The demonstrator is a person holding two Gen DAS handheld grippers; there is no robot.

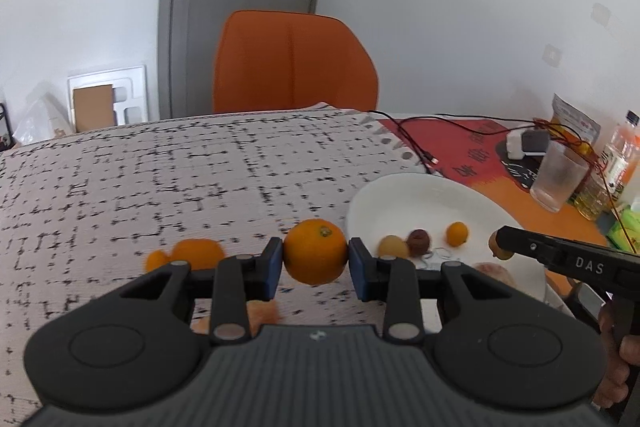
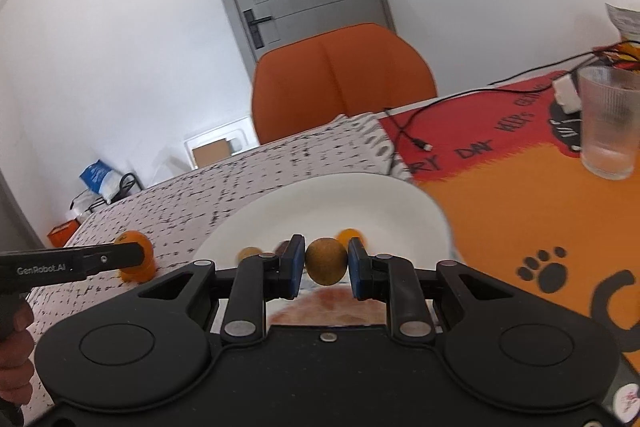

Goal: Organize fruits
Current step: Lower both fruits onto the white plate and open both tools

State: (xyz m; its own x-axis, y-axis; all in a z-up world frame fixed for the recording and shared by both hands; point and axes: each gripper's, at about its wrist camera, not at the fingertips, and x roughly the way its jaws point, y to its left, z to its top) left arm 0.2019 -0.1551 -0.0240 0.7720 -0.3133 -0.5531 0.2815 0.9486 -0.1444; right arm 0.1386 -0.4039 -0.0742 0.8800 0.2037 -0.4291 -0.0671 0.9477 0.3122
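Midway: left hand-held gripper (image 1: 316, 259) clenched an orange (image 1: 315, 251), right hand-held gripper (image 2: 326, 263) a brown fruit (image 2: 326, 261) over the plate (image 2: 360, 199); several fruits were plated, others remained on the worktop (image 1: 160, 179).

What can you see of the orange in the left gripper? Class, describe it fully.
The orange is round and bright, with a slightly dimpled peel and a small green stem scar near the top. It is whole and unpeeled. The left gripper clamps it between blue pads at its sides, above the patterned cloth, left of the plate.
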